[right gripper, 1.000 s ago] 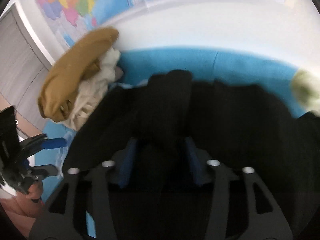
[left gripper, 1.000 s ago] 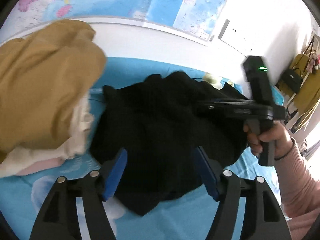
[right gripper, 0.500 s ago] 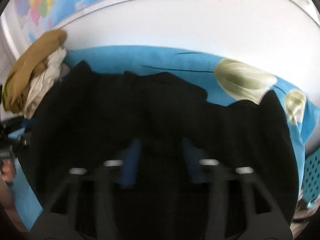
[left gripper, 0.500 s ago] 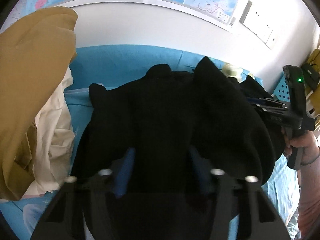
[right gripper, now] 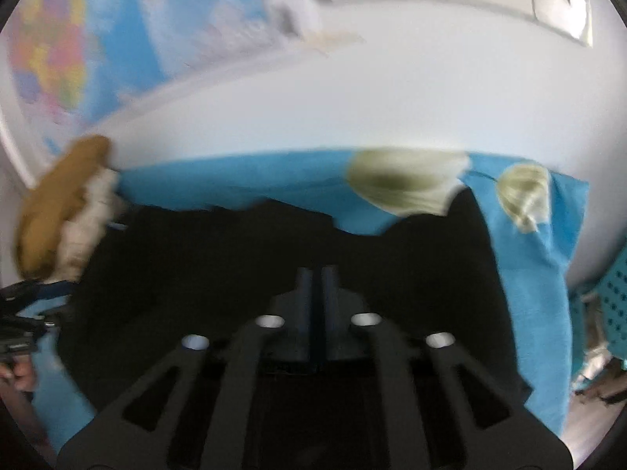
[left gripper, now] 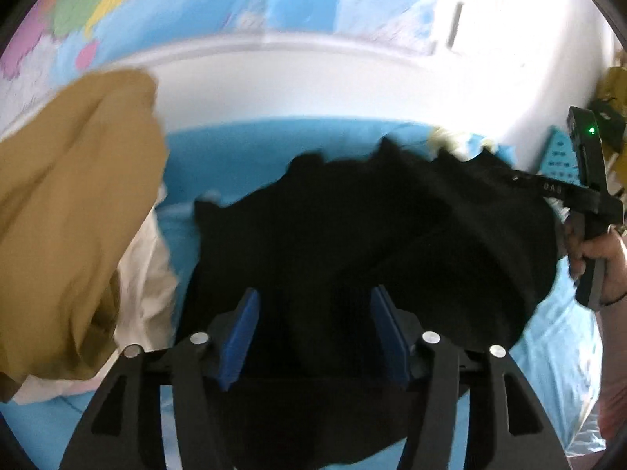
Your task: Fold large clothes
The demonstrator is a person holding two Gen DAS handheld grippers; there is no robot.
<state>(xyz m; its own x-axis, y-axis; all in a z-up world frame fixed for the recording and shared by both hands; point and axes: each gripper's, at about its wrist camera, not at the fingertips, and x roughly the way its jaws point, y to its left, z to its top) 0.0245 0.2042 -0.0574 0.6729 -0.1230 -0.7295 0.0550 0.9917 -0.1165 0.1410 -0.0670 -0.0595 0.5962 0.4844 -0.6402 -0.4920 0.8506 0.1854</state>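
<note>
Two grippers work one black garment (left gripper: 352, 243), which lies rumpled across the middle of the blue sheet (left gripper: 219, 149). The left gripper (left gripper: 313, 333), at the lower centre of its view, has just been opening; its blue pads stand apart with dark cloth between them, apparently unpinched. The right gripper (right gripper: 316, 309), low in its own view, shows pads almost together, yet whether cloth is caught there I cannot tell. A mustard garment (left gripper: 70, 211) sits heaped at the left, likely kept clear for folding room.
</note>
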